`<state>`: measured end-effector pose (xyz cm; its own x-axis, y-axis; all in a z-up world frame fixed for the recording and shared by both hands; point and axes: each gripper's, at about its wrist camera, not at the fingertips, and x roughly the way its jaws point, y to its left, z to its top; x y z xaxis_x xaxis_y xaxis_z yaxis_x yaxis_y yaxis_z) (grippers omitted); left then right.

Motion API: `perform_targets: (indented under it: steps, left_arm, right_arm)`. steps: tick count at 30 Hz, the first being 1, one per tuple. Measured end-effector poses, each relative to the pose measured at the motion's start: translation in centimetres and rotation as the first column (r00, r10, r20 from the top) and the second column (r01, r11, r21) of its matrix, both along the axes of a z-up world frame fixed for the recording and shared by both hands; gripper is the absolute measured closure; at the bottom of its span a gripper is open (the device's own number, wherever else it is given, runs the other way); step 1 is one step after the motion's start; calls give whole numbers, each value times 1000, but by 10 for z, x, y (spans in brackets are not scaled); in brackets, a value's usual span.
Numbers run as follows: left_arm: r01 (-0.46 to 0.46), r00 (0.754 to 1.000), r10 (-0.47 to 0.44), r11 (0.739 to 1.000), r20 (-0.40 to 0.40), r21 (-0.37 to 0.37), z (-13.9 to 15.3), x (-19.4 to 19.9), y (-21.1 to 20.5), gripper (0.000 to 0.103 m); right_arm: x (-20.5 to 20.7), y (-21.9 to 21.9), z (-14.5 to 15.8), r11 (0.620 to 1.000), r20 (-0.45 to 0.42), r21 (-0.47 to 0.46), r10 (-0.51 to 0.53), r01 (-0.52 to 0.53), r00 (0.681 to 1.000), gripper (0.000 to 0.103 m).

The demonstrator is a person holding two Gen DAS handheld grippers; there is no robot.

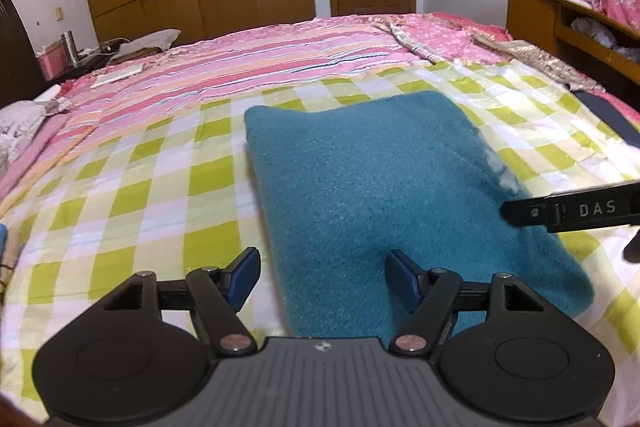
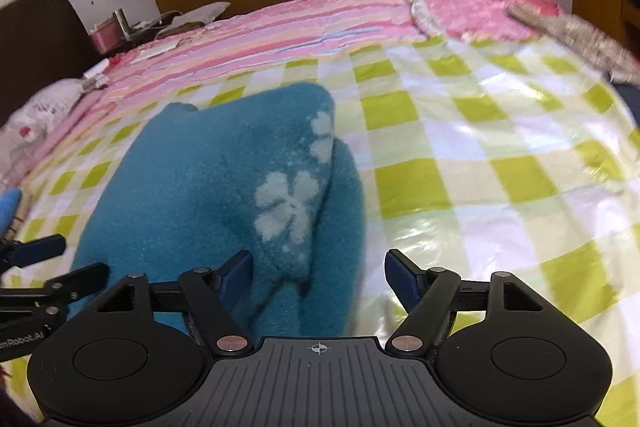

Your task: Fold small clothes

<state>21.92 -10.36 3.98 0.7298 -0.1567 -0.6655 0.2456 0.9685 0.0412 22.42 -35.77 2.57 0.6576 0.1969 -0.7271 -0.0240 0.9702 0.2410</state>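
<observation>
On checked sheet (image 1: pixel 140 187): folded teal garment (image 1: pixel 380 179); room beyond right edge.

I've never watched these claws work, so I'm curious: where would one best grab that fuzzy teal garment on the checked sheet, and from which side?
Probably the near edge of the fuzzy teal garment, approached from the holder's side. It lies folded and thick on the green-checked sheet, its near edge sitting between the pads of the open right gripper and left gripper.
</observation>
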Motion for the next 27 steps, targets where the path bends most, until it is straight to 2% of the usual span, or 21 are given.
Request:
perform_targets:
  steps: [3,7,12,14,18,19,22,24,27]
  left_arm:
    - [8,1000,-10,998,-24,-57,-3,7,6,23]
    - [16,999,-20,995,-32,-95,-10,16,15,6]
    - [41,996,-55,981,-66,-192,-18,22,30,4]
    - [49,995,-68,974,-77,-223,-23,27,29,2]
    - [67,986,-108,953,-124,-295,-33,38,28,2]
    - [63,985,-110,947,-134,-314,-35,40,29,2]
    - [61,986,-107,943,-125,-328,-35,36,28,6]
    - [62,987,-106,943,-118,-328,-32,29,29,9]
    - [51,986,-102,936,-130,-348,-25,20,35,13]
  right_arm:
    - [5,-6,-9,998,-14,65,-2,3,1000,28]
    - [13,-15,-18,991,-44,136,0,6,999,24]
    - [12,-22,-19,986,-46,162,32,-24,998,21]
    - [14,-22,-24,985,-50,170,26,-17,998,16]
    - [19,-25,-33,966,-67,257,16,1,998,15]
    - [18,-25,-34,962,-67,274,20,-1,998,16]
    - [14,-25,-38,922,-85,386,18,16,996,37]
    - [9,-19,-33,934,-66,358,19,5,998,43]
    - [0,-14,-24,931,-73,365,17,11,997,53]
